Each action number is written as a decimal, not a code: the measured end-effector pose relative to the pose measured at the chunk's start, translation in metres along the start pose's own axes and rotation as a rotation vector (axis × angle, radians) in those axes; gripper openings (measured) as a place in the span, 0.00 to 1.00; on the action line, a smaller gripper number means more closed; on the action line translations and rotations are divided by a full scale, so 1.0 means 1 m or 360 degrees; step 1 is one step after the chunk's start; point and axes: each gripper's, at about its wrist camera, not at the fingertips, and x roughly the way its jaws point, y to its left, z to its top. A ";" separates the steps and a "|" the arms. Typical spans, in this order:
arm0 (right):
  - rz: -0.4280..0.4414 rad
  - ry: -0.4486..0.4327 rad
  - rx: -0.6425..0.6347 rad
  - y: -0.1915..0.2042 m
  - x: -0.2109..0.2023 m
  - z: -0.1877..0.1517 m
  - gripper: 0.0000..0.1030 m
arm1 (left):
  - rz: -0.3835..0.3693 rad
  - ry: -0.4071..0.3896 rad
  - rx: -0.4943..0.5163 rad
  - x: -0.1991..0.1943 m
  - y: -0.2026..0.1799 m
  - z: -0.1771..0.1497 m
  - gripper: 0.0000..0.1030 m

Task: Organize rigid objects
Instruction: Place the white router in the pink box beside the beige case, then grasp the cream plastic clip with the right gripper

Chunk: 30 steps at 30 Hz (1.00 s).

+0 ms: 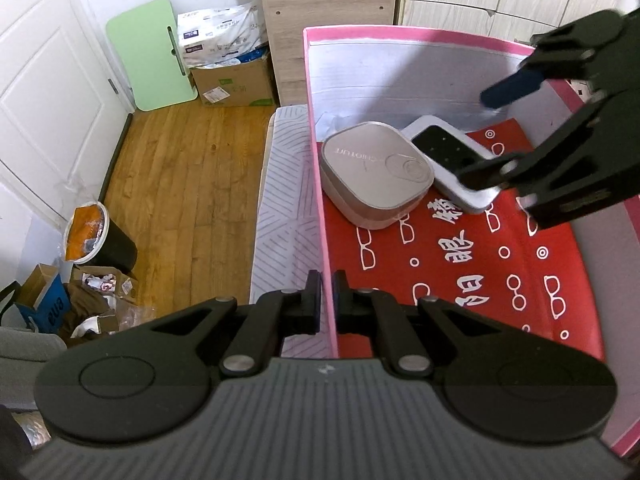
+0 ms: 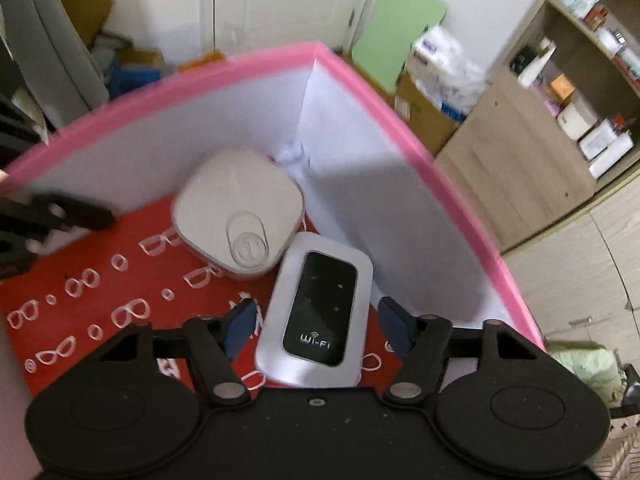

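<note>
In the left wrist view, the left claw (image 1: 326, 300) is seen nearest, pinched shut on the thin pink side wall of the box (image 1: 316, 128), one pad on each face of it. The lower part of that wall is cut off behind the claw body. In the right wrist view, the right claw (image 2: 316, 326) is held wide, its blue pads clear of the Wi-Fi router (image 2: 316, 312), which lies between them on the red lining (image 2: 80, 320). The router's near end is hidden by the claw body. It is a flat, rounded white slab with a glossy black panel; the lettering is legible only in the right wrist view. From the left wrist view its right end is covered by the right claw (image 1: 486, 136).

Just beyond the router, touching or nearly touching it, a beige case (image 1: 376, 172) with rounded corners and a smooth lid is set in the box corner. Its printed word is readable only from the left; the right view is blurred there. The red lining is printed with white spectacles and characters. Crumpled white paper (image 2: 296, 156) is wedged in the far corner. Outside, a wooden floor (image 1: 192, 184) is visible.
</note>
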 end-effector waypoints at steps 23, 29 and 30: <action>-0.0061 -0.0640 0.0910 -0.060 -0.124 -0.164 0.74 | 0.0008 -0.0017 0.0026 -0.004 -0.004 -0.003 0.05; -0.0129 -0.0581 0.1158 -0.067 -0.122 -0.214 0.74 | 0.0002 -0.0018 0.0022 -0.005 -0.001 -0.002 0.05; -0.0165 -0.0568 0.1195 -0.065 -0.120 -0.225 0.74 | -0.0001 -0.0018 0.0018 -0.004 0.000 -0.002 0.05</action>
